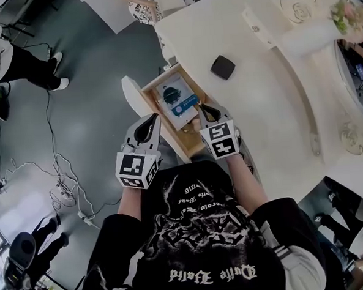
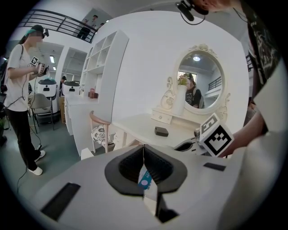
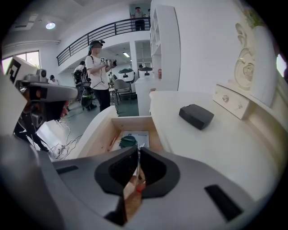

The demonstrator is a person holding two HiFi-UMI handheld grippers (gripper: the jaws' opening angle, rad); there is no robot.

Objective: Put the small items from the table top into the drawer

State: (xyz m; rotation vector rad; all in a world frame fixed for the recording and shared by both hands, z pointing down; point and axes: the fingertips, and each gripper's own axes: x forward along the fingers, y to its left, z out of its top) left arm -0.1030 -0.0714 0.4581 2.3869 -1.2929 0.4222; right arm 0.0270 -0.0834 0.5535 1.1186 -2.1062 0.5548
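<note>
A small black box [image 1: 223, 67] [image 2: 161, 131] [image 3: 196, 116] lies on the white dressing table [image 1: 272, 117]. Below the table's edge the wooden drawer [image 1: 146, 95] [image 3: 101, 134] stands pulled out. In it lies a white packet with a dark picture and a blue label [image 1: 177, 98] [image 3: 130, 139]. My left gripper [image 1: 148, 125] [image 2: 143, 147] hovers over the drawer's near left edge, jaws shut, with nothing gripped. My right gripper [image 1: 208, 113] [image 3: 138, 149] is over the drawer's near right corner, jaws also shut and empty. The black box is well beyond both.
A chair with a patterned seat [image 1: 145, 8] [image 2: 101, 132] stands beyond the drawer. On the table's far side are a small drawer unit [image 1: 266, 19], flowers [image 1: 348, 14] and an oval mirror [image 2: 200, 78]. Cables [image 1: 61, 179] trail on the floor at left. A person [image 3: 101, 72] stands further off.
</note>
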